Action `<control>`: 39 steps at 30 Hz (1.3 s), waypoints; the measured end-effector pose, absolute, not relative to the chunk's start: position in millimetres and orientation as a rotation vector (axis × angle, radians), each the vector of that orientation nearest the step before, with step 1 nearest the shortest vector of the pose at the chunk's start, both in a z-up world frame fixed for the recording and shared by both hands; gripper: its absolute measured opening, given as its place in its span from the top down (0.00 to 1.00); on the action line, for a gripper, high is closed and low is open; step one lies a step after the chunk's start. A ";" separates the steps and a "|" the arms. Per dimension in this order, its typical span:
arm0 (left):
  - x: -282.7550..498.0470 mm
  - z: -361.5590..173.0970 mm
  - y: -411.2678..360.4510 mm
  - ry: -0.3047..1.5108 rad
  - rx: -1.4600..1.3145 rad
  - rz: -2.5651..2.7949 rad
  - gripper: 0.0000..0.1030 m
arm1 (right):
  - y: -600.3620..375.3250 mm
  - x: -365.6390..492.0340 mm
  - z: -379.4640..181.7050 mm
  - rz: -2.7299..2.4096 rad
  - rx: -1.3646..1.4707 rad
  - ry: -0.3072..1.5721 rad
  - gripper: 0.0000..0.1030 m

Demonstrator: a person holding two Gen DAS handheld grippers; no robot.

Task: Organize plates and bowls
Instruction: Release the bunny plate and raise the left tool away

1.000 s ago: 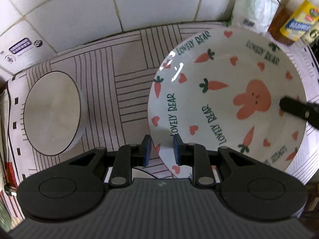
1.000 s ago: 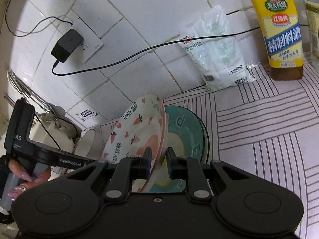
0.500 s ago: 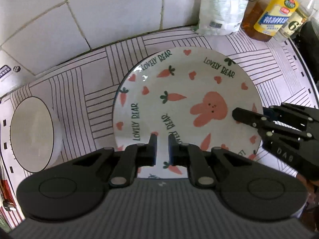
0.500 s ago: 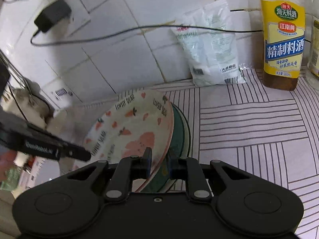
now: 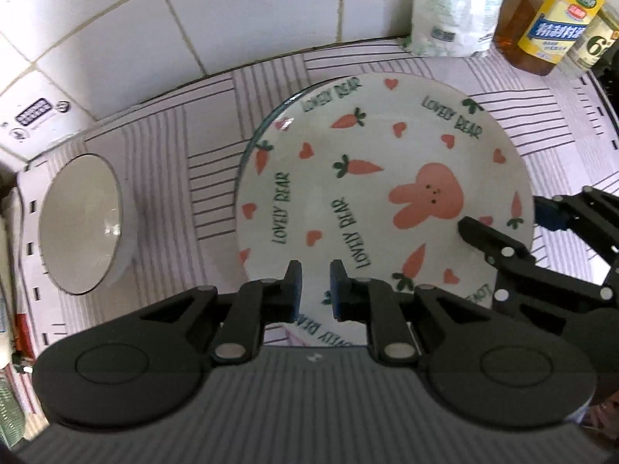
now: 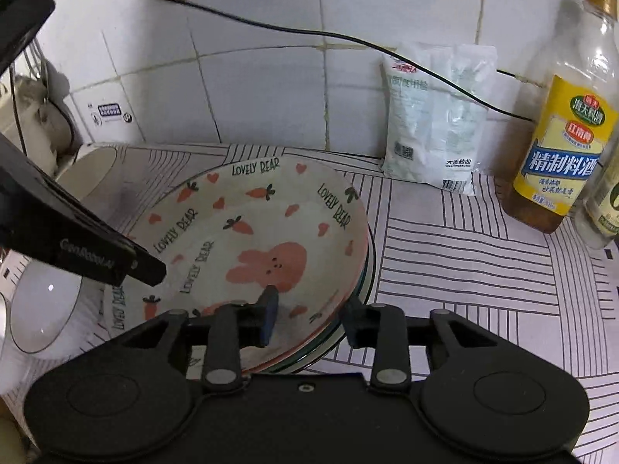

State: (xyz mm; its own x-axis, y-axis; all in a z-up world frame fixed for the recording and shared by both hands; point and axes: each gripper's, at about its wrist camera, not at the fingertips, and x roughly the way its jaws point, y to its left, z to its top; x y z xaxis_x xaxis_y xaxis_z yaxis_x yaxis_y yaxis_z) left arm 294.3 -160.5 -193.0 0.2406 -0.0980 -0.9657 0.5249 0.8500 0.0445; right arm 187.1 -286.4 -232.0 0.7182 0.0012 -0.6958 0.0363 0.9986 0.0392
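A white plate with a pink rabbit, carrots and "LOVELY BEAR" lettering [image 5: 371,178] [image 6: 263,228] lies flat on a green-rimmed plate [image 6: 363,286] on the striped mat. My right gripper [image 6: 311,313] [image 5: 503,220] straddles the near right rim. Its jaws are opening, one finger above the plate and one outside the rim, and neither pad presses on it. My left gripper [image 5: 315,290] hovers over the plate's near edge, its jaws almost together with nothing between them. One of its fingers [image 6: 116,259] shows in the right wrist view.
A white bowl [image 5: 83,224] [image 6: 42,309] sits left of the plates, a second one [image 6: 96,170] behind it. By the tiled wall stand a salt bag [image 6: 437,116] and a yellow-labelled bottle [image 6: 561,147]. A black cable [image 6: 271,27] hangs across the wall.
The rabbit plate went from tilted on edge to lying flat on the green plate. The left gripper let go of its rim and drew back. The right jaws have spread off the rim.
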 end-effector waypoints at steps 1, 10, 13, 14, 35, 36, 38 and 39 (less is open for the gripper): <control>293.3 -190.7 -158.5 1.261 0.393 -0.441 0.84 | -285.3 186.8 -231.9 -0.023 0.046 0.770 0.58; 273.2 -155.4 -134.7 1.246 0.316 -0.458 0.75 | -286.2 173.2 -225.7 -0.118 0.054 0.790 0.59; 262.9 -140.0 -124.5 1.213 0.295 -0.487 0.68 | -282.5 159.0 -211.1 -0.131 0.051 0.765 0.59; 258.9 -135.7 -121.4 1.201 0.292 -0.499 0.68 | -280.2 152.7 -204.7 -0.134 0.054 0.755 0.58; 166.5 -76.1 -10.7 1.089 0.341 -0.670 0.40 | -177.7 40.3 -146.6 -0.161 -0.033 0.668 0.15; 164.9 -75.7 -2.8 1.085 0.341 -0.677 0.37 | -170.9 36.6 -146.2 -0.156 -0.041 0.659 0.15; 162.0 -75.8 11.7 1.081 0.342 -0.676 0.34 | -156.1 28.6 -145.3 -0.142 -0.058 0.635 0.15; 161.6 -76.1 17.7 1.079 0.343 -0.675 0.30 | -147.8 24.5 -145.0 -0.130 -0.067 0.621 0.15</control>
